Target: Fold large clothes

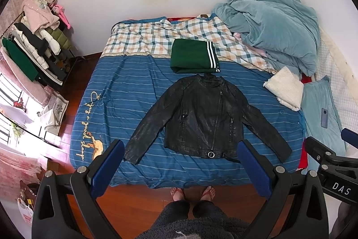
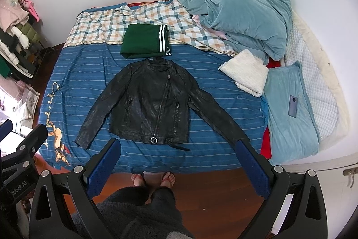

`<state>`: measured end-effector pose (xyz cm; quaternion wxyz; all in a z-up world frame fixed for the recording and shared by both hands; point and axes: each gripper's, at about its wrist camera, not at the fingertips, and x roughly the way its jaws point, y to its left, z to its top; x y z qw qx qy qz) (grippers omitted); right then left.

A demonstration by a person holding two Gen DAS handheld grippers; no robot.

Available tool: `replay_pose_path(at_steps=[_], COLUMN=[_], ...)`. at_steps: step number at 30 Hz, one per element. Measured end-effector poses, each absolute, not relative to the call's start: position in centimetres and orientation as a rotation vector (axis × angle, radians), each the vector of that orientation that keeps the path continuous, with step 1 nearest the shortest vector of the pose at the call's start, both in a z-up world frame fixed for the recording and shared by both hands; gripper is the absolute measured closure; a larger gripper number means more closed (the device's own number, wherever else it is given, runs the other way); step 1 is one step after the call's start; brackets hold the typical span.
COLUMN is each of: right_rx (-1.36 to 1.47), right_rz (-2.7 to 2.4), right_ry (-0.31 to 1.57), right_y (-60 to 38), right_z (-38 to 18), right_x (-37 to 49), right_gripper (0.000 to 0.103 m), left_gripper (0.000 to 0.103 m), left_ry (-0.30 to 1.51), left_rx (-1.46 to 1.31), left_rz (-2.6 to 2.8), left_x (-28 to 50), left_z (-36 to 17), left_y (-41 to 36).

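A black leather jacket (image 1: pixel 201 118) lies flat and face up on the blue striped bed cover (image 1: pixel 125 86), sleeves spread out to both sides; it also shows in the right wrist view (image 2: pixel 152 104). A folded green garment with white stripes (image 1: pixel 193 56) lies just beyond its collar, and shows in the right wrist view too (image 2: pixel 144 40). My left gripper (image 1: pixel 181 149) is open and empty, held high above the bed's near edge. My right gripper (image 2: pixel 177 148) is open and empty at the same height, to the right of the left one.
A crumpled blue duvet (image 2: pixel 237 12), a folded white fleece (image 2: pixel 246 73) and a blue pillow (image 2: pixel 288 127) with a phone (image 2: pixel 293 105) lie on the bed's right side. A loaded clothes rack (image 1: pixel 33 41) stands left. The person's feet (image 1: pixel 192 192) stand on the wooden floor.
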<state>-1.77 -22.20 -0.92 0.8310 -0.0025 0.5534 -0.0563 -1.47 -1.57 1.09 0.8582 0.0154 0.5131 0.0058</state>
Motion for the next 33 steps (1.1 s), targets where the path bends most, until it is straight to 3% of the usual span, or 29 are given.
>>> replay_pose_path(at_steps=[25,29,33], right_rx=[0.002,0.053,0.246], right_rz=[-0.139,-0.154,-0.217], right_ry=[1.188,1.185,1.158], right_y=[-22.6,-23.0,-26.8], right_z=[-1.9,-3.7,-8.9], right_x=[-0.9,1.1,3.0], right_gripper=[0.000,0.000,0.000], left_gripper=[0.000,0.000,0.000], left_ry=[1.090,1.037,0.979], left_rx=[0.039,0.056,0.092], left_rz=[-0.006,0.013,0.059], left_x=[1.0,3.5,6.5], left_z=[0.7,-1.1,-5.1], left_y=[-1.7,-1.2,-0.9])
